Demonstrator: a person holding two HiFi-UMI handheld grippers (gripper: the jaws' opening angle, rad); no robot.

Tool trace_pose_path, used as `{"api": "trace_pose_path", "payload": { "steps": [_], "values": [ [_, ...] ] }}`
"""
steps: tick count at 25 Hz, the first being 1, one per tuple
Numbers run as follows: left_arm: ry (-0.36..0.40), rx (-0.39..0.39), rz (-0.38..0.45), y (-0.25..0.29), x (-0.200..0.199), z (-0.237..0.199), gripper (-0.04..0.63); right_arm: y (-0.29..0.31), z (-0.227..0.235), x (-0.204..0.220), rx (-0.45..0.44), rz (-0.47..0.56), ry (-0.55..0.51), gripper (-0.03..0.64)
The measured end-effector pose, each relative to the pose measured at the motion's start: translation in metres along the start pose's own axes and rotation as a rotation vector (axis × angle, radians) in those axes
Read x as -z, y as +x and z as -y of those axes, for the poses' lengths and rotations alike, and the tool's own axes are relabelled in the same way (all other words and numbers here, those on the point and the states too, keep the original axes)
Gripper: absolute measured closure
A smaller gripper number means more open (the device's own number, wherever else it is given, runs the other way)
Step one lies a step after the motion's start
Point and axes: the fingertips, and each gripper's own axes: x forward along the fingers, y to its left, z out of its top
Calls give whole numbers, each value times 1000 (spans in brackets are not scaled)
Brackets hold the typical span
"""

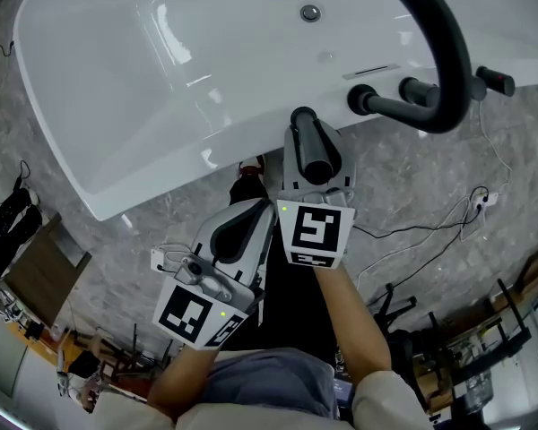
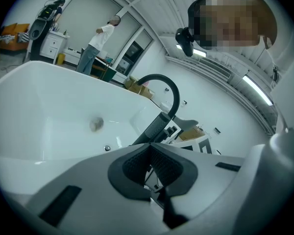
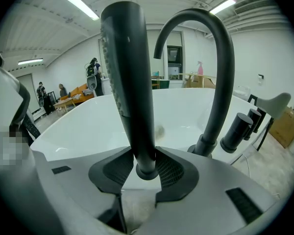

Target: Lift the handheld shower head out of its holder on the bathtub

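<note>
The right gripper [image 3: 146, 166] clamps the slim matte-black handheld shower head [image 3: 130, 77] at its lower end, upright over the white bathtub's [image 3: 88, 126] near rim. Lift straight up, clear of the black arched spout [image 3: 220, 62] on the right. The left gripper [image 2: 149, 161] is closed and empty.

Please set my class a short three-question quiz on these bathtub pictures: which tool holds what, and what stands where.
1. True or false: the left tool grips the shower head.
2. The right tool has its jaws: A open and empty; B shut on the shower head; C shut and empty.
3. Fill the blank: the curved spout arching over the white bathtub is coloured ____.

Key: 1 false; 2 B; 3 black.
</note>
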Motion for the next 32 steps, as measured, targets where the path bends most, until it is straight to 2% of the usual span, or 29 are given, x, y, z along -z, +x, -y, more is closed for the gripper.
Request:
{"api": "trace_pose_path", "payload": {
  "steps": [5,11,20,32],
  "values": [
    [-42,-3,9,-4,0,-5,590,2,1,0,2,14,-26,471],
    [2,-10,20,-9,-5,-7,590,1,0,1,0,3,-36,472],
    [14,-20,49,-16,-20,-12,591,-3,-4,3,2,-16,-37,472],
    [50,4,71,-27,-46,1,590,-27,-10,-19,6,-4,-28,472]
  ]
}}
